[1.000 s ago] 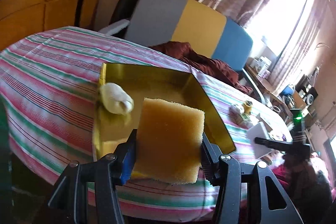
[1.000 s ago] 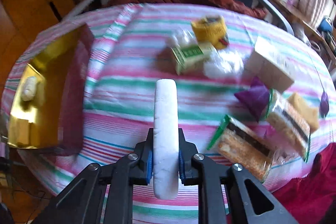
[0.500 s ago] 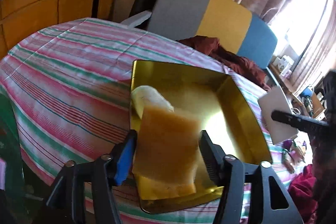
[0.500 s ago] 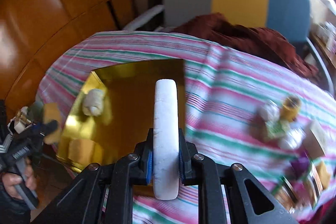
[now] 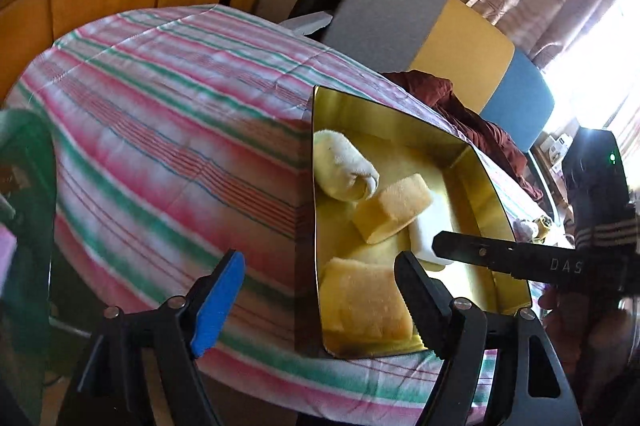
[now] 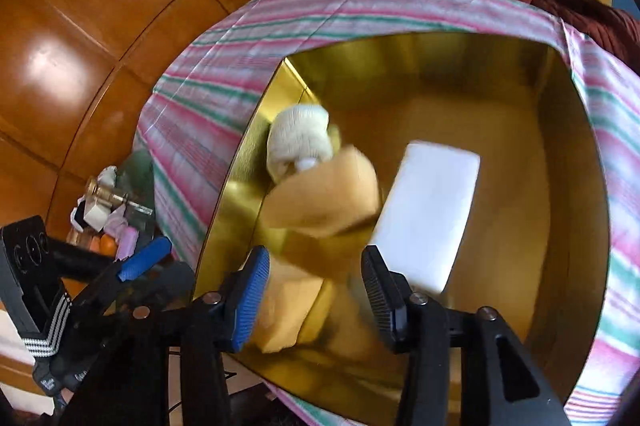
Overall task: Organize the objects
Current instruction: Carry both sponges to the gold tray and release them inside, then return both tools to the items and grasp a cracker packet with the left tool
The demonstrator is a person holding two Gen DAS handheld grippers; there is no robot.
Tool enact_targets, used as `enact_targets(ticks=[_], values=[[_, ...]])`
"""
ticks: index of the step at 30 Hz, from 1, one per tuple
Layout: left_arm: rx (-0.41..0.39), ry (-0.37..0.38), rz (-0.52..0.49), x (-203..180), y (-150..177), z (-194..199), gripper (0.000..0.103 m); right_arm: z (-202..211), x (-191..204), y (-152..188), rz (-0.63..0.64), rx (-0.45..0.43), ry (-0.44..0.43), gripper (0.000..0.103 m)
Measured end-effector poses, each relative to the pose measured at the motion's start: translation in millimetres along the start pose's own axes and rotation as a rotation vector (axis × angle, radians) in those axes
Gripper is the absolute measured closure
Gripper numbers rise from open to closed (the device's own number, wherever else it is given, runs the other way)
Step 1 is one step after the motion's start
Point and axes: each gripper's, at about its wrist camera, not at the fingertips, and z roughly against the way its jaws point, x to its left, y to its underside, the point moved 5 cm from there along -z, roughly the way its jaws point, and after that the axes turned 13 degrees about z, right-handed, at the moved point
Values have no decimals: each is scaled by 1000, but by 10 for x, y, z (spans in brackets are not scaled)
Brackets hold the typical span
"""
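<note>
- The left gripper has just been opening; its jaws stand wide apart with nothing between them, hovering above the near left corner of the gold tray.
- The right gripper has also just been opening; its jaws are parted and empty.
- A yellow sponge lies mid-tray, touching the rolled white cloth at the left wall.
- The white block lies flat just beside the sponge (slightly blurred).
- The tray sits on a striped tablecloth.

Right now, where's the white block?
Inside the gold tray, lying flat on its floor. In the right wrist view the white block sits right of the yellow sponge, just ahead of the open right tool.
</note>
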Motion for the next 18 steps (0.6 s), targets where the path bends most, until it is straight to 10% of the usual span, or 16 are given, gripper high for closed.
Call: enact_targets(ticks=[8, 18], values=[[-37, 27, -63, -278, 89, 152, 20, 327, -237, 167, -80, -67, 73, 54], [-64, 16, -170, -588, 354, 249, 13, 614, -253, 391, 0, -133, 312, 23]])
